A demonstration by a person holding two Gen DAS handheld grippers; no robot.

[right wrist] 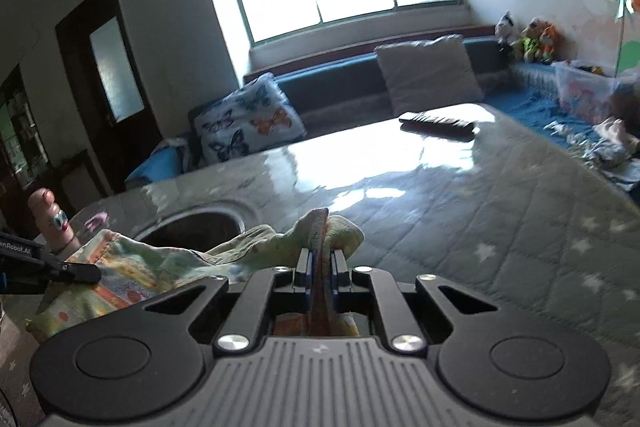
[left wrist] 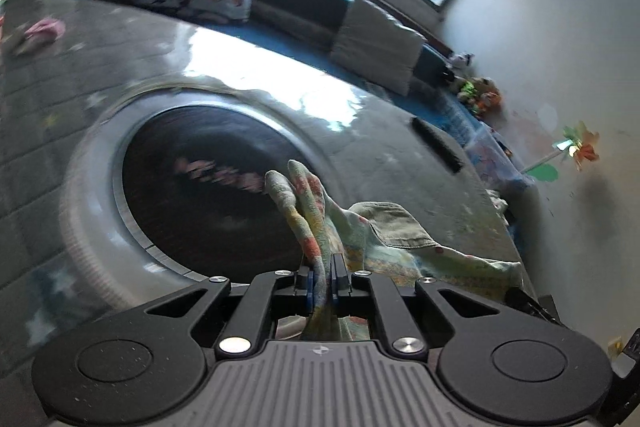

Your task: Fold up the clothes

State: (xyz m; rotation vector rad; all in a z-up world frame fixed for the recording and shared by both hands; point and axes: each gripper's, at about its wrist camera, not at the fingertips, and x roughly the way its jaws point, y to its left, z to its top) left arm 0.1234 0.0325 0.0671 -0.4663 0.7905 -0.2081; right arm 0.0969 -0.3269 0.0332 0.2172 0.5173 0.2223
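Note:
A small pale green garment with a colourful print [left wrist: 384, 231] is held up over the table between both grippers. My left gripper [left wrist: 322, 267] is shut on one bunched edge of it; the cloth sticks out past the fingertips. My right gripper [right wrist: 320, 259] is shut on another edge of the same garment [right wrist: 152, 267], which hangs to the left. The left gripper's black tip [right wrist: 76, 273] and the hand holding it show at the left of the right wrist view.
The table has a grey quilted star-print cover [right wrist: 500, 227] under glossy plastic, with a round dark inset [left wrist: 208, 187]. A black remote [right wrist: 438, 125] lies at the far side. A small pink item [left wrist: 42, 29] lies on the table. Sofa cushions [right wrist: 248, 119] and clothes [right wrist: 608, 143] lie beyond.

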